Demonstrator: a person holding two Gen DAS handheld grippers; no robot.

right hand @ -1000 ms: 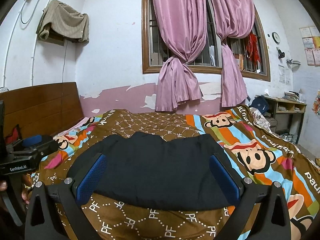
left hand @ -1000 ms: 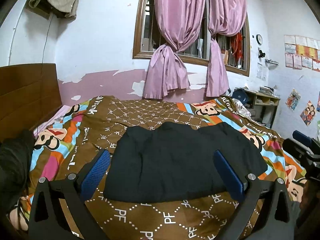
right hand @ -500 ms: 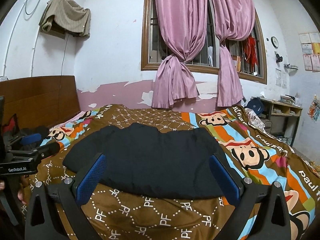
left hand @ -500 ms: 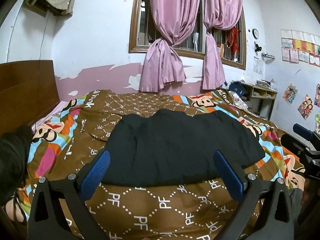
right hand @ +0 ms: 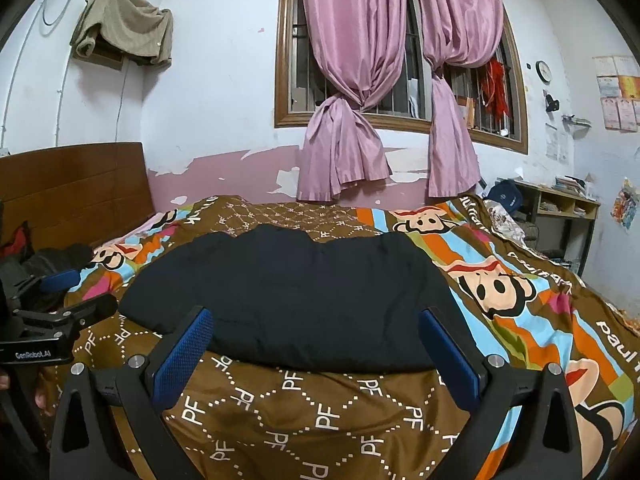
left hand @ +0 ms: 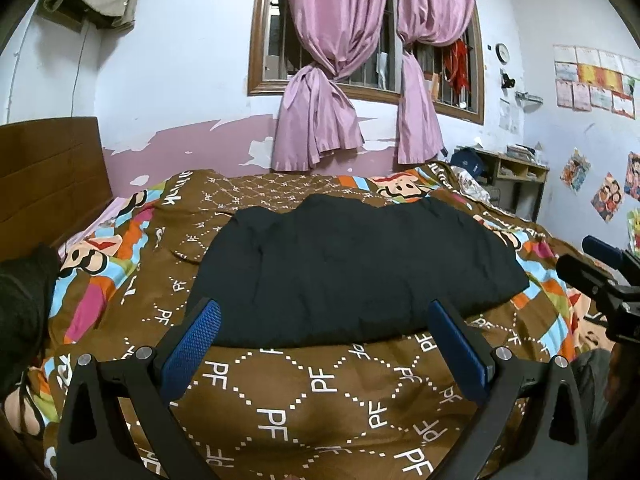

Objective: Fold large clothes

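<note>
- Bare brown bedspread (left hand: 320,380) between the spread blue pads and the near hem of the folded black garment (left hand: 352,268); open room there for both jaws.
- Right of the garment, open striped bedspread (right hand: 532,320), bare to the bed's edge.
- Left of the garment, a narrower strip of bare cover, shut in by a dark heap of clothes (right hand: 48,268) near the wooden headboard (right hand: 72,192).
- Left gripper (right hand: 60,316) hanging over that left edge.
- Beyond the garment, bare cover up to the wall with knotted pink curtains (right hand: 344,152).
</note>
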